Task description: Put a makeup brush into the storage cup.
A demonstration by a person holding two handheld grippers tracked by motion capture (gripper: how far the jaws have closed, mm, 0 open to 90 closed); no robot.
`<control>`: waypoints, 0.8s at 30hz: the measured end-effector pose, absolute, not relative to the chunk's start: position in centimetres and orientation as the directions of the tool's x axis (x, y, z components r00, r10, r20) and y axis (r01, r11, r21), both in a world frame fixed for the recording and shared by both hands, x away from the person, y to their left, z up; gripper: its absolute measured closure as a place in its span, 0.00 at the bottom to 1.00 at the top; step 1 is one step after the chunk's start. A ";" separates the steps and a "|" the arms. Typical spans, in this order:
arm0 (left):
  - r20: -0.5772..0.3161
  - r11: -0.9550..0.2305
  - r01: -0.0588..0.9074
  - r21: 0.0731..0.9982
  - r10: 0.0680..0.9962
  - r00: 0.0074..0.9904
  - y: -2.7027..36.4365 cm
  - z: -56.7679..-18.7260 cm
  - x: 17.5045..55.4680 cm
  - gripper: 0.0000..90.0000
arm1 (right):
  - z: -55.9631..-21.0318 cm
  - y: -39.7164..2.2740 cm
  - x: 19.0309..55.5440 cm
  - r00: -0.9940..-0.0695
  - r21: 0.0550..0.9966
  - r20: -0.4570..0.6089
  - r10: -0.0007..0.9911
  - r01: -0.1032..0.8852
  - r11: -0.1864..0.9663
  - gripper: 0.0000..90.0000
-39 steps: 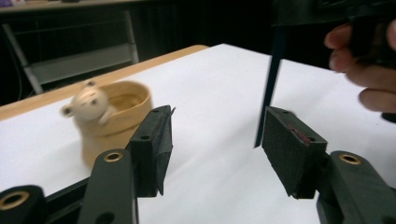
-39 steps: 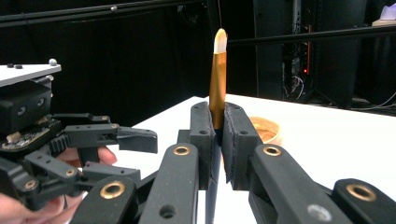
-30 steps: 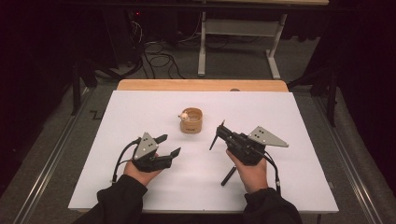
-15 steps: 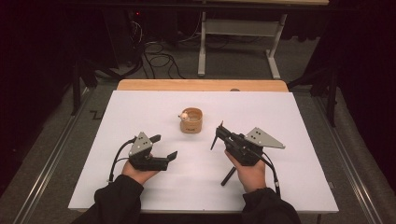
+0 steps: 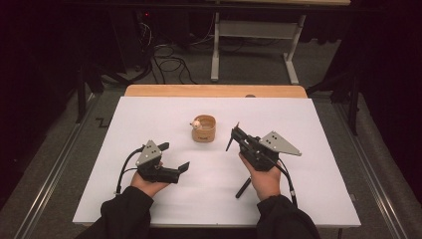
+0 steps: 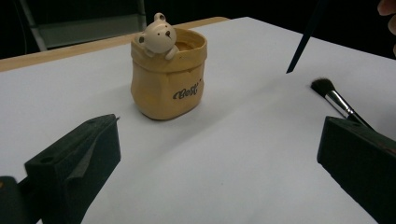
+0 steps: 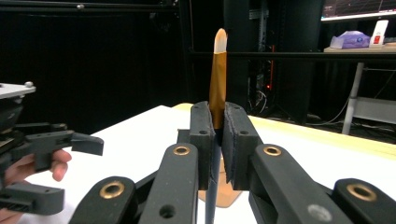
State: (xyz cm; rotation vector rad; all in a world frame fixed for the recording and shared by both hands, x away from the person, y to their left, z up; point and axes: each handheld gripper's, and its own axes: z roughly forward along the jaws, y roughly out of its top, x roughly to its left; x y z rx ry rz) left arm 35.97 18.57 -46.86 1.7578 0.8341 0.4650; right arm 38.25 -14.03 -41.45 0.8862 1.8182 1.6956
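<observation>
Brushes are the work here, and there are two of them. One thin brush stands between the jaws of the right gripper, which are pressed tight on its handle. In the right gripper view its gold ferrule and pale tip rise straight up above the pads, and the dark handle goes down under them. In the high view the same brush is a thin dark line at the front of that gripper, tilted, with its end above the white table cover.

The second brush has a dark, soft head and a metal ferrule. In the left gripper view it lies flat on the white cover, close to the right jaw. In the high view its dark handle lies just beside the right hand.

The left gripper is held low above the cover, on the person's left side. Its jaws have just been opening and now stand wide apart, with nothing between them. It points toward the cup.

The small tan cup, shaped like a sack with a little bear at its rim, stands upright in the middle of the table, between the two grippers and a little farther away from the person.
</observation>
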 end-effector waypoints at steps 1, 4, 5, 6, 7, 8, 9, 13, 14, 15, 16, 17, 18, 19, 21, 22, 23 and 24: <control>-0.093 -0.169 0.308 0.936 0.727 0.680 18.6 -46.9 36.0 0.00 | -41.4 -14.0 38.4 -0.663 0.992 0.067 0.746 0.122 0.019 0.94; -0.090 -0.178 0.304 0.936 0.713 0.695 18.4 -46.8 35.8 0.00 | -41.3 -13.9 38.9 -0.656 0.992 0.069 0.751 0.125 0.018 0.94; -0.090 -0.178 0.304 0.936 0.713 0.695 18.4 -46.8 35.8 0.00 | -41.3 -13.9 38.9 -0.656 0.992 0.069 0.751 0.125 0.018 0.94; -0.091 -0.177 0.303 0.936 0.712 0.697 18.4 -46.8 35.8 0.00 | -41.1 -13.8 39.2 -0.652 0.992 0.069 0.755 0.125 0.018 0.94; -0.092 -0.175 0.303 0.937 0.711 0.697 18.3 -46.8 35.8 0.00 | -41.1 -13.8 39.4 -0.651 0.992 0.071 0.756 0.126 0.015 0.94; -0.093 -0.174 0.303 0.937 0.711 0.697 18.4 -46.8 35.8 0.00 | -41.0 -13.8 39.5 -0.649 0.992 0.071 0.757 0.126 0.016 0.94; -0.095 -0.173 0.304 0.937 0.712 0.696 18.4 -46.8 35.8 0.00 | -41.0 -13.8 39.5 -0.649 0.992 0.071 0.757 0.126 0.016 0.94; -0.097 -0.170 0.304 0.937 0.711 0.697 18.4 -46.8 35.7 0.00 | -40.7 -13.8 40.0 -0.643 0.992 0.073 0.762 0.128 0.014 0.94; -0.098 -0.168 0.304 0.938 0.710 0.697 18.4 -46.7 35.7 0.00 | -40.6 -13.7 40.1 -0.643 0.992 0.072 0.763 0.128 0.014 0.94; -0.099 -0.168 0.304 0.938 0.710 0.698 18.4 -46.7 35.7 0.00 | -40.5 -13.7 40.2 -0.642 0.992 0.070 0.763 0.127 0.015 0.94; -0.099 -0.168 0.304 0.938 0.709 0.698 18.4 -46.7 35.7 0.00 | -40.4 -13.6 40.4 -0.642 0.992 0.073 0.763 0.127 0.012 0.94; -0.099 -0.168 0.303 0.938 0.709 0.698 18.4 -46.7 35.7 0.00 | -40.3 -13.5 40.5 -0.642 0.992 0.071 0.763 0.127 0.014 0.94; -0.100 -0.167 0.303 0.938 0.708 0.699 18.4 -46.7 35.7 0.00 | -40.3 -13.4 40.6 -0.641 0.992 0.067 0.764 0.125 0.017 0.94; -0.100 -0.166 0.303 0.938 0.708 0.699 18.4 -46.7 35.7 0.00 | -40.2 -13.3 40.7 -0.641 0.992 0.067 0.765 0.125 0.018 0.94; -0.101 -0.166 0.303 0.938 0.708 0.699 18.4 -46.7 35.7 0.00 | -40.2 -13.1 40.9 -0.642 0.992 0.069 0.763 0.127 0.018 0.94; -0.102 -0.166 0.304 0.938 0.708 0.699 18.4 -46.7 35.7 0.00 | -40.2 -13.0 41.1 -0.642 0.992 0.070 0.763 0.128 0.017 0.94; -0.102 -0.166 0.305 0.938 0.708 0.699 18.4 -46.7 35.7 0.00 | -40.2 -12.8 41.3 -0.644 0.991 0.069 0.762 0.130 0.019 0.94; -0.102 -0.167 0.305 0.937 0.707 0.700 18.4 -46.7 35.7 0.00 | -40.2 -12.6 41.5 -0.645 0.991 0.070 0.761 0.131 0.020 0.94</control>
